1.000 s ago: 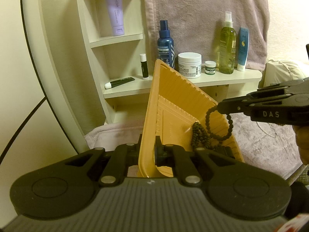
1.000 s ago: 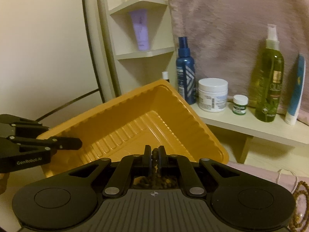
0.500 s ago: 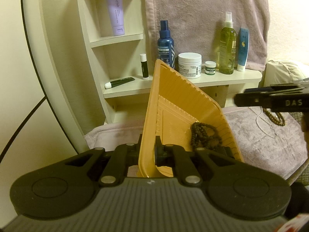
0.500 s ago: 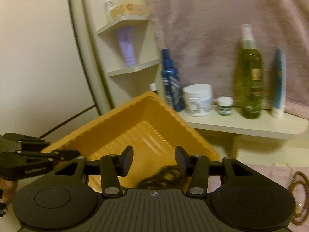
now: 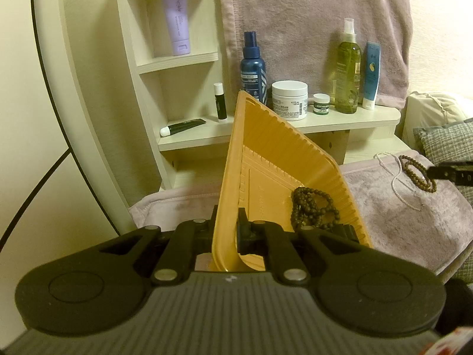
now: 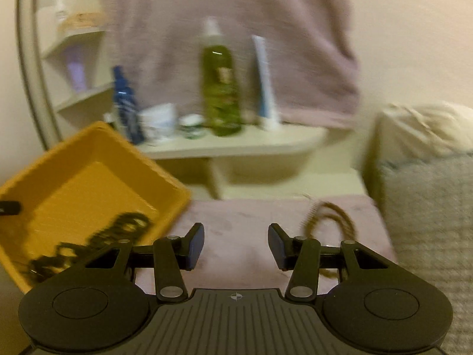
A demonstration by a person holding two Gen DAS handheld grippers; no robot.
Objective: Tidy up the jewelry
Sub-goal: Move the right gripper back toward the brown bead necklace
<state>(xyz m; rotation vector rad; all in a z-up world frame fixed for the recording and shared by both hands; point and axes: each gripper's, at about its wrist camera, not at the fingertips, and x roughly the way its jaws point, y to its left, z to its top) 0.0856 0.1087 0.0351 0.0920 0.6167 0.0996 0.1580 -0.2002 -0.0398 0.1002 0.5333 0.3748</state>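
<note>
Swinging my right tongs [image 6: 235,247] over the pink towel [image 6: 242,216] now, jaws just opened and standing about half apart w/ nothing between them, only bare towel showing in the gap. Dark bead strand [image 5: 313,208] lies in the low corner of the yellow tray [image 5: 266,148], so that one looks done. My left tongs [image 5: 226,230] are clamped tight on the tray's near rim, holding it tilted up on edge. Next target, I reckon, is the brown bead bracelet [image 5: 417,173] on the towel: from the right tongs it lies ahead and off to the right, just past the right finger, blurred in that view. In the left view it sits just at the right tongs' tip, far right of frame, looped in a couple of coils w/ its long axis running roughly away-and-left to near-and-right. A thin white cord or chain [image 5: 397,182] lies just beside it, touching or overlapping, can't tell which. Right hand is clearly the nearer one; left is busy w/ the tray and well apart from the bracelet. So the move turns on shifting right a bit and dropping onto the coils w/o snagging the white cord. Risk: pads catch only one loop and the rest drags.
</note>
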